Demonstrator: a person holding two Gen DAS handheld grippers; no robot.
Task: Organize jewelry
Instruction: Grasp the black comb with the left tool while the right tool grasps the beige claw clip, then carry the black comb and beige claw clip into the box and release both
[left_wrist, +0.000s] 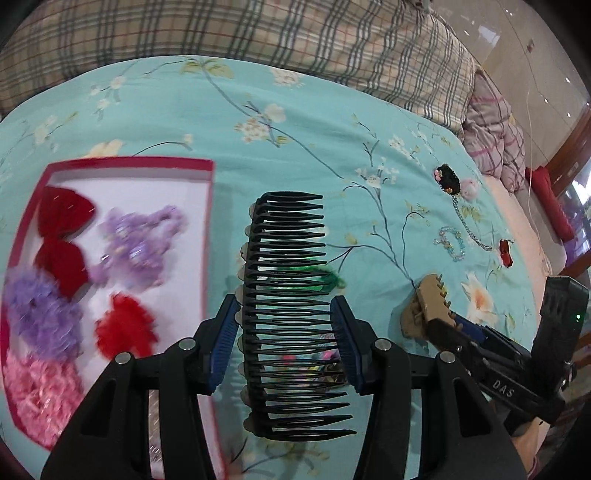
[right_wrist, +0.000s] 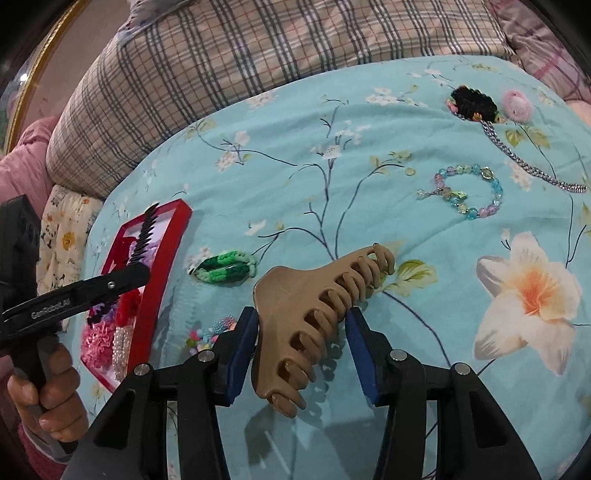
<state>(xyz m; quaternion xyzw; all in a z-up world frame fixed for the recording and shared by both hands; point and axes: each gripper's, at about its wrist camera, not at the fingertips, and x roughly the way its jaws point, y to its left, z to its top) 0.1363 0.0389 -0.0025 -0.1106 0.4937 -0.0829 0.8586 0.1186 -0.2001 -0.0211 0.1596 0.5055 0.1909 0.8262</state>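
My left gripper (left_wrist: 284, 321) is shut on a black hair comb (left_wrist: 291, 314) and holds it above the bed, just right of a red box (left_wrist: 125, 163) that holds red, purple and pink hair pieces. My right gripper (right_wrist: 301, 339) is shut on a tan claw clip (right_wrist: 314, 317) above the blue floral sheet. The right gripper and clip also show in the left wrist view (left_wrist: 428, 306). The left gripper with the comb also shows in the right wrist view (right_wrist: 144, 236), over the box (right_wrist: 155, 280).
On the sheet lie a green braided band (right_wrist: 225, 267), small coloured beads (right_wrist: 207, 334), a beaded bracelet (right_wrist: 469, 192), a black hair piece with a silver chain (right_wrist: 474, 103), a pink pom-pom (right_wrist: 517, 103) and a small red item (left_wrist: 506, 251). A plaid quilt (right_wrist: 258, 55) lies behind.
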